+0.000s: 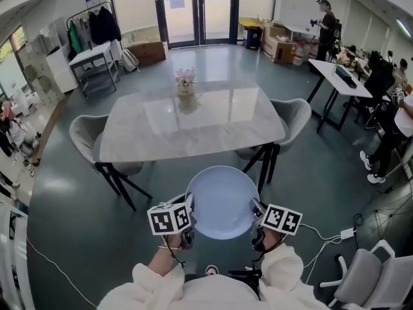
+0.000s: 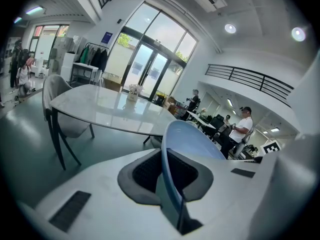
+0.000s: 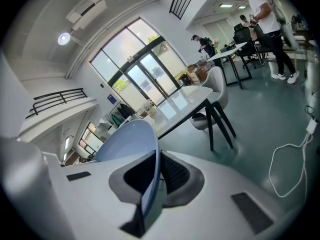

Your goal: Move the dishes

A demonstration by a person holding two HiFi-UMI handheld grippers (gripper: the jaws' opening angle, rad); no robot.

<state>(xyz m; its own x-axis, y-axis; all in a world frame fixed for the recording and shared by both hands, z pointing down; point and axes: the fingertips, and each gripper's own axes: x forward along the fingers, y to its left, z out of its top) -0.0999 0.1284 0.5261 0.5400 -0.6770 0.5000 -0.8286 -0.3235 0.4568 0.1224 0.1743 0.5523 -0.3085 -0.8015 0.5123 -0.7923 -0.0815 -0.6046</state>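
A pale blue round plate (image 1: 222,202) hangs level in the air in front of the person, short of the marble table (image 1: 191,120). My left gripper (image 1: 188,219) is shut on the plate's left rim and my right gripper (image 1: 256,216) is shut on its right rim. In the left gripper view the plate's edge (image 2: 172,169) stands pinched between the dark pads. The right gripper view shows the plate (image 3: 131,139) clamped the same way between its pads. Both grippers point toward the table.
A small pot of flowers (image 1: 185,82) stands at the table's far side. Grey chairs stand at its left (image 1: 87,141) and right (image 1: 292,123). A white cable (image 1: 326,237) lies on the floor at right. People stand near desks (image 1: 340,77) at the far right.
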